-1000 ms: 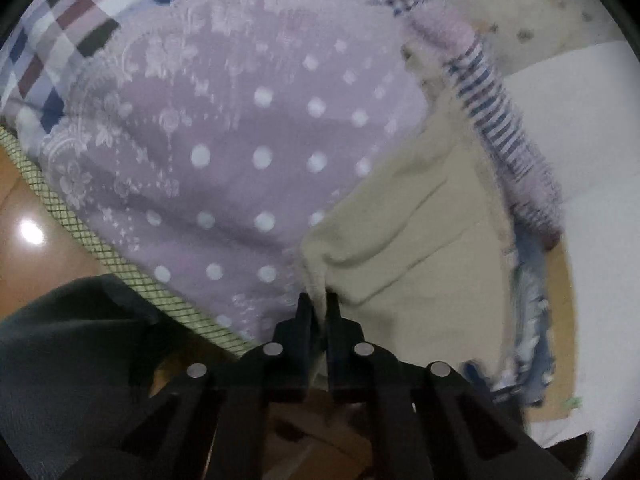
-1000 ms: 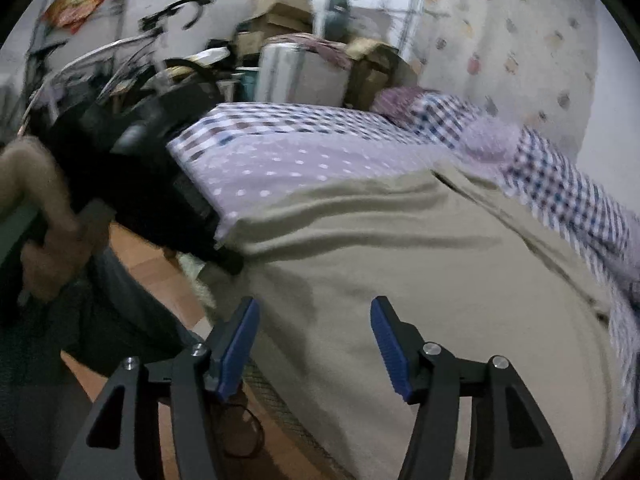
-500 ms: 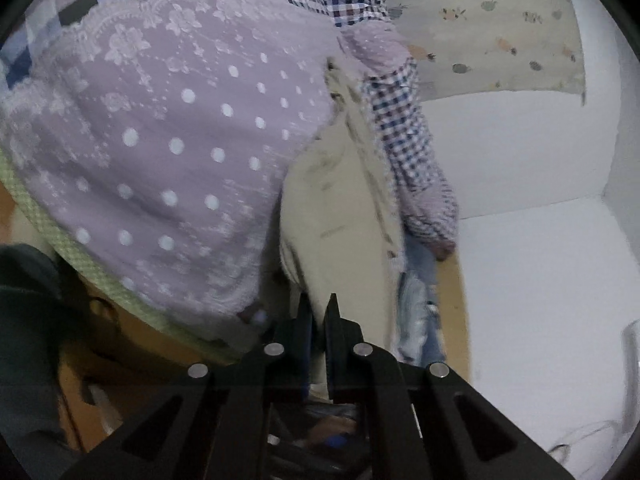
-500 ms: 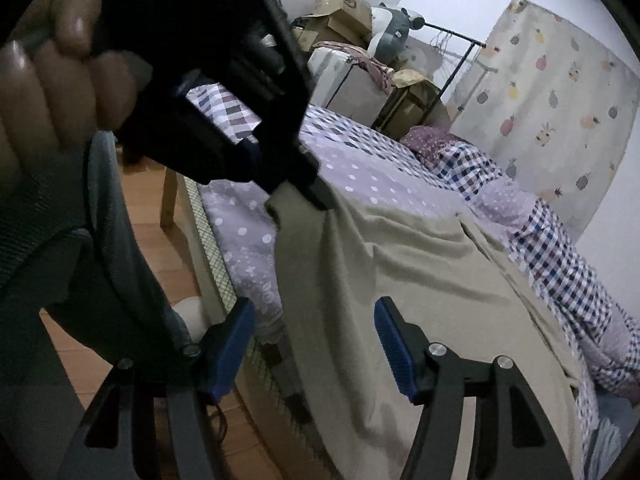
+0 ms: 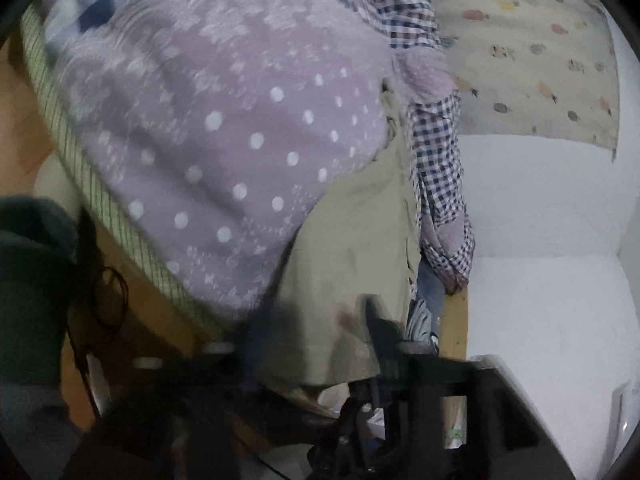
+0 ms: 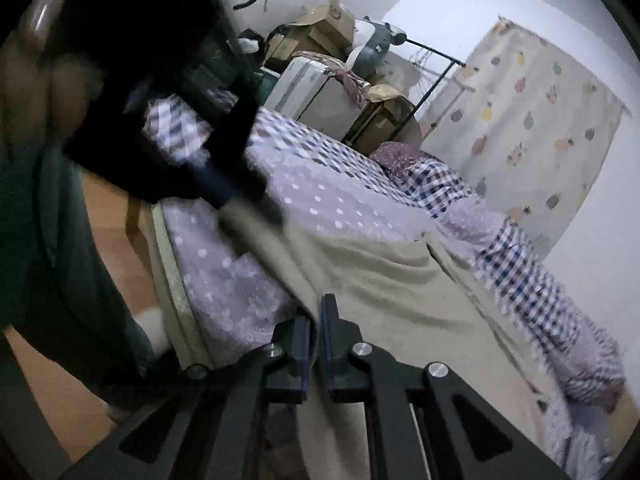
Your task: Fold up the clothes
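Garment: beige cloth (image 6: 384, 280) spread over the near part of the bed, one edge hanging over the bed's side; in the left wrist view it (image 5: 352, 248) drapes down past the mattress edge.
Garment contact: lifted at two places along its near edge, one by each gripper.
Right gripper: (image 6: 316, 320) fingers closed together, pinching the beige cloth's edge at the bed's side.
Left gripper: (image 5: 316, 320) blurred in its own view; fingers appear spread apart there with cloth between them. From the right wrist view its tip (image 6: 256, 200) meets a raised corner of the cloth. Open or closed: cannot tell.
Hand: a person's hand (image 6: 36, 76) wraps the left gripper's handle, blurred.
Bed cover: lilac spread with white dots (image 5: 240, 140) under the garment.
Other bedding: checked blue-and-white fabric (image 6: 516, 264) along the far side of the garment, touching it.
Bed edge: green-striped mattress border (image 5: 92, 184) below the lilac spread.
Floor: orange-brown wood (image 6: 108, 216) beside the bed.
Background: curtain with fruit print (image 6: 532, 120); cardboard boxes (image 6: 320, 28) and a dark clothes rail behind the bed.
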{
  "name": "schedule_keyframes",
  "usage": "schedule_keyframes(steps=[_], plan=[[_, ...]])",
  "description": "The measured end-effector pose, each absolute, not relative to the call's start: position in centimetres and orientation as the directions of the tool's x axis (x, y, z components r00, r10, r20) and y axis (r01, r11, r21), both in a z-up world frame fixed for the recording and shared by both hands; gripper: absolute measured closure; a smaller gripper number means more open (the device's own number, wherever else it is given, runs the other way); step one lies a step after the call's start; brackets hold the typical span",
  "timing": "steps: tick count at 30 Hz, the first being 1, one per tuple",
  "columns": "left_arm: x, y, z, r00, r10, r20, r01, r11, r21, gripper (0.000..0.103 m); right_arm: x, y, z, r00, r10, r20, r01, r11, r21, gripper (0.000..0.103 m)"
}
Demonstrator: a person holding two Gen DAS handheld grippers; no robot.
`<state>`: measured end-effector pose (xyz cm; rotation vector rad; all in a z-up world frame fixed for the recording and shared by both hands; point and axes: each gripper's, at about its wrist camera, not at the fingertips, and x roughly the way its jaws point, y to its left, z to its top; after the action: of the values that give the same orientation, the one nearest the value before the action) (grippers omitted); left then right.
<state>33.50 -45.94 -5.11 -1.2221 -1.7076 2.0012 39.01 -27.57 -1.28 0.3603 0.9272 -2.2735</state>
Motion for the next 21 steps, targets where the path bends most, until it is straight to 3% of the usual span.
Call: schedule_keyframes(steps=[4,14,21], plan=[[34.2,-45.1,-5.2,-0.636,0.664,-0.393,0.319,-0.238,-0.917,0.025,38.3,-27.2,0.2,-0.718,-0.491,-0.493,0.693,-0.567,-0.445,0.099],[33.0,-43.0,-6.6,-0.632,0.663,-0.402,0.346,-0.223,-0.911,0.025,37.6,-26.4,1.5,-0.667,-0.527,-0.526,0.730,-0.601,-0.324,0.099],[31.7,-42.1,-7.4,-0.647,0.655,-0.391,0.337,-0.214,-0.917,0.025,36.3,-25.6,2.1,-0.593,-0.563,-0.575,0.758,-0.632,-0.163,0.099]])
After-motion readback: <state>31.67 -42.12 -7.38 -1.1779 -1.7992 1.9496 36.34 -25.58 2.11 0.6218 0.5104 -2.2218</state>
